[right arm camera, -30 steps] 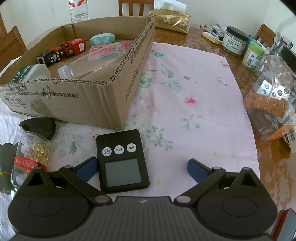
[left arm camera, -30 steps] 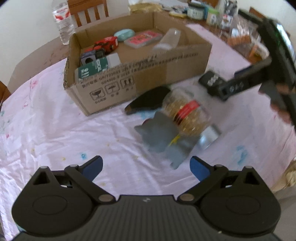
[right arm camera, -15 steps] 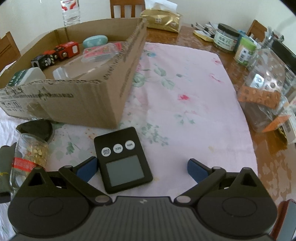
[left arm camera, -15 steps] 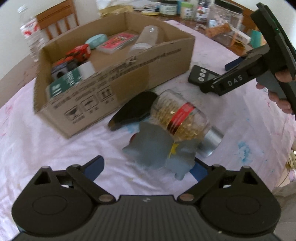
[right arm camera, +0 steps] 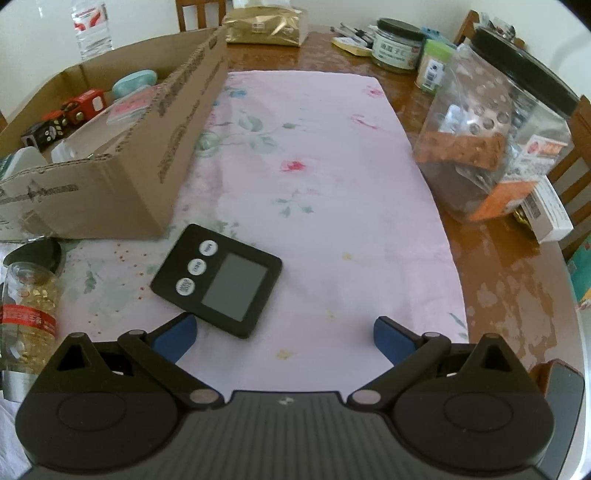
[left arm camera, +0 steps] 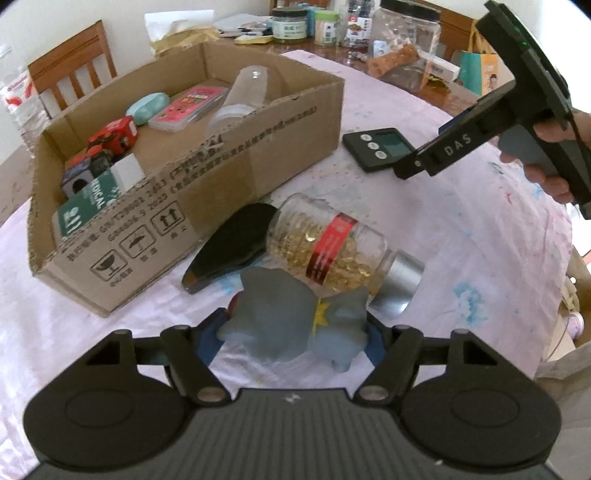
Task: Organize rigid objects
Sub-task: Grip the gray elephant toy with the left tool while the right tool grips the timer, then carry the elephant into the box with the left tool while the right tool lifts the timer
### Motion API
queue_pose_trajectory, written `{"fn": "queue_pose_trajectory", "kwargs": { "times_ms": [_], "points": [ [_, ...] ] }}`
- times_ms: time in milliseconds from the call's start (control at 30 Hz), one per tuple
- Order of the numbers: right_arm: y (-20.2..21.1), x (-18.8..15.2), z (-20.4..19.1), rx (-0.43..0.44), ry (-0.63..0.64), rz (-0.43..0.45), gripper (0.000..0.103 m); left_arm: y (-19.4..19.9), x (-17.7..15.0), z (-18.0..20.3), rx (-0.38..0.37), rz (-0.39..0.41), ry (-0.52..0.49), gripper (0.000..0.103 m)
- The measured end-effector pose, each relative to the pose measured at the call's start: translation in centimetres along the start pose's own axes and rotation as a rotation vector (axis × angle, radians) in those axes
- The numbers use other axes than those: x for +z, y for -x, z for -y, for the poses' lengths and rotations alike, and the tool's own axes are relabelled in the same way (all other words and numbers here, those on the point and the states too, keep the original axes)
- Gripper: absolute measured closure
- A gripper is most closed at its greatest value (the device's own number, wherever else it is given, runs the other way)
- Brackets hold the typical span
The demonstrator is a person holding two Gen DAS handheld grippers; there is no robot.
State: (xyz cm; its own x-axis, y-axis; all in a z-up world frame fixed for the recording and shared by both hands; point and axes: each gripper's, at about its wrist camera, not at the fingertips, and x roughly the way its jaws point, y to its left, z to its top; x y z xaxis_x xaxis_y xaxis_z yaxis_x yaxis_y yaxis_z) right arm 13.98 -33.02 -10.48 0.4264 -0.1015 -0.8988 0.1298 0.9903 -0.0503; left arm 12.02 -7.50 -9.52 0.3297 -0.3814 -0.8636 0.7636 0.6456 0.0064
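A grey toy figure (left arm camera: 291, 314) lies on the pink cloth between the blue pads of my left gripper (left arm camera: 291, 341), which has closed in around it. Behind it lie a clear jar of gold capsules (left arm camera: 332, 251) on its side and a black oval case (left arm camera: 232, 243). The cardboard box (left arm camera: 221, 173) holds several items. My right gripper (right arm camera: 284, 338) is open and empty, just above a black digital timer (right arm camera: 218, 280); the timer also shows in the left wrist view (left arm camera: 376, 147).
The box side (right arm camera: 147, 158) stands left of the timer. A large clear jar (right arm camera: 495, 147), small jars (right arm camera: 395, 48), a gold tissue pack (right arm camera: 266, 26) and a water bottle (right arm camera: 92, 26) stand on the wooden table (right arm camera: 498, 280) around the cloth.
My left gripper moved forward to the grey toy and narrowed its jaws around it. My right gripper shifted right, so the timer now lies left of centre and turned.
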Motion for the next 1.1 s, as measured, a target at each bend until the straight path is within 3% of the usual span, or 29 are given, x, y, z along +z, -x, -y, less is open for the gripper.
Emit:
{"fn": "queue_pose_trajectory", "kwargs": {
  "times_ms": [200, 433, 533, 667, 933, 1100],
  "points": [
    [0.1, 0.3, -2.7, 0.098, 0.015, 0.039, 0.000, 1.1, -0.9, -1.3, 0.071, -0.009, 0.098, 0.030],
    [-0.8, 1.6, -4.5, 0.088, 0.053, 0.086, 0.000, 1.4, -2.1, -2.6, 0.107, -0.022, 0.207, 0.030],
    [-0.8, 1.8, -4.6, 0.051, 0.078, 0.096, 0.008, 1.3, -2.1, -2.7, 0.114, -0.017, 0.213, 0.029],
    [-0.4, 1.7, -3.7, 0.035, 0.057, 0.104, 0.027, 1.2, -1.8, -2.5, 0.120, -0.012, 0.217, 0.029],
    [0.5, 0.1, -3.0, 0.035, 0.052, 0.082, 0.027, 1.1, -1.6, -2.1, 0.100, -0.018, 0.264, 0.029],
    [0.9, -0.5, -2.8, 0.044, 0.054, 0.078, 0.027, 1.0, -1.6, -1.9, 0.095, -0.017, 0.226, 0.027]
  ]
}}
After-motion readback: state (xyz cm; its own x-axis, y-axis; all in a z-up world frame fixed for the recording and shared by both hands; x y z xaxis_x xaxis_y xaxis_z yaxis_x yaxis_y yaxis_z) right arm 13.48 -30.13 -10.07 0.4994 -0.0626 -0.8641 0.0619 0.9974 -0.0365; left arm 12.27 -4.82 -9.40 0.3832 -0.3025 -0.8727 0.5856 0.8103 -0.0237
